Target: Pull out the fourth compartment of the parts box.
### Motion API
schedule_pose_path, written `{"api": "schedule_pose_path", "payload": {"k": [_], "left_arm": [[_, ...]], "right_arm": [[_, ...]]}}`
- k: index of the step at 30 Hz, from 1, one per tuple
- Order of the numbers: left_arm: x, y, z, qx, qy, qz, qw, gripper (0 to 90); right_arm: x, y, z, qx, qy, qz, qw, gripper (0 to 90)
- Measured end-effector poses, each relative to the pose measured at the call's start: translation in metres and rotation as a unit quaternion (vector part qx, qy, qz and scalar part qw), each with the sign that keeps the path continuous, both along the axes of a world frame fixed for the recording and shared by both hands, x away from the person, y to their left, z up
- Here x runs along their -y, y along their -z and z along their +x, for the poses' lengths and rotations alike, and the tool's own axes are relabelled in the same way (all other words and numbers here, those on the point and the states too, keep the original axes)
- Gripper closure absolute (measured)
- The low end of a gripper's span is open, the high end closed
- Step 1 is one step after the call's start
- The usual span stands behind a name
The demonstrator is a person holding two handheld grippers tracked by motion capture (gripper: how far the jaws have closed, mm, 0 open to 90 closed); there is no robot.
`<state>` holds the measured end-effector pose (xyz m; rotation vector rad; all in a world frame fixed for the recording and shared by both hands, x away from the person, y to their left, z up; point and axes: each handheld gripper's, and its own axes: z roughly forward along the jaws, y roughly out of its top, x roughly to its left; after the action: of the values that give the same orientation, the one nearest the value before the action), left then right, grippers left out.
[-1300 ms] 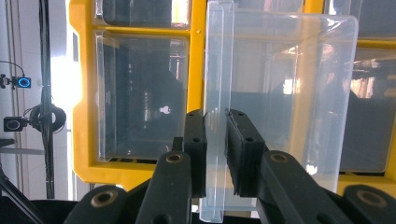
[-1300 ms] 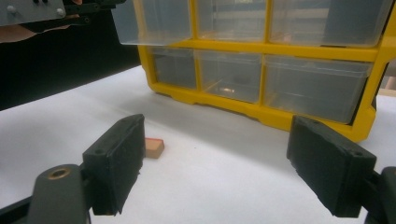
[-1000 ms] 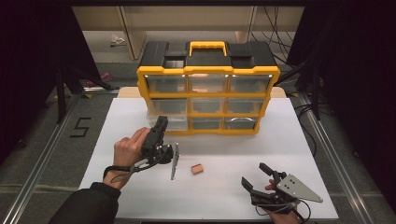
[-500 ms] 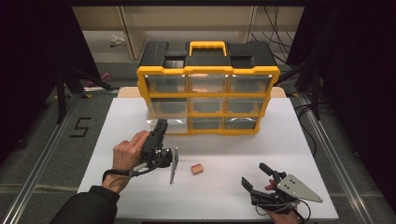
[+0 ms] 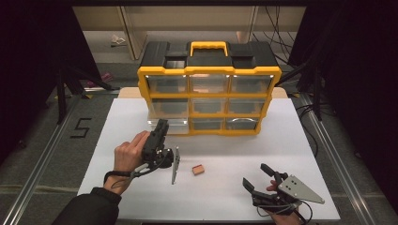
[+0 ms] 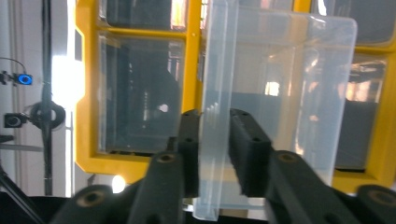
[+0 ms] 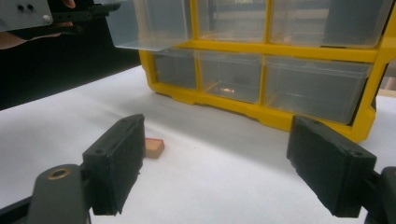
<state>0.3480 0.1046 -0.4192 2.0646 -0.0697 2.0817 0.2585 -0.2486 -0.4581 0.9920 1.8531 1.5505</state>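
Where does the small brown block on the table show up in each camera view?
High view: the small brown block lies on the white table, centre, between the two grippers.
Left gripper view: no place to give for the block.
Right gripper view: the block lies beside the left jaw.
Shared landmark: the yellow drawer cabinet.
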Motion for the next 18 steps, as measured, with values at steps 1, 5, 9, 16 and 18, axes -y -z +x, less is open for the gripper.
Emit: {"api": "schedule_pose_path", "payload": {"k": [1,5,9,16,18], "left_arm": [[0.000,0.002,0.000,-0.003,-0.005,-0.005,1.0000,67.4],[-0.002,0.002,0.000,-0.019,-0.012,-0.039,0.9990,55.9],[-0.002,0.003,-0.001,-0.027,-0.012,-0.052,0.9982,47.7],[0.000,-0.004,-0.007,-0.045,0.009,-0.112,0.9927,36.5],[0.001,-0.007,-0.009,-0.055,0.016,-0.138,0.9887,35.6]], "right_arm": [[0.000,0.000,0.000,0.000,0.000,0.000,1.0000,20.4],[0.000,0.000,0.000,-0.001,0.000,0.000,1.0000,20.4],[0.000,0.000,0.000,-0.001,0.000,0.000,1.0000,20.4],[0.000,0.000,0.000,-0.001,-0.001,0.000,1.0000,20.4],[0.000,0.000,0.000,0.000,0.000,0.000,1.0000,20.4]]}}
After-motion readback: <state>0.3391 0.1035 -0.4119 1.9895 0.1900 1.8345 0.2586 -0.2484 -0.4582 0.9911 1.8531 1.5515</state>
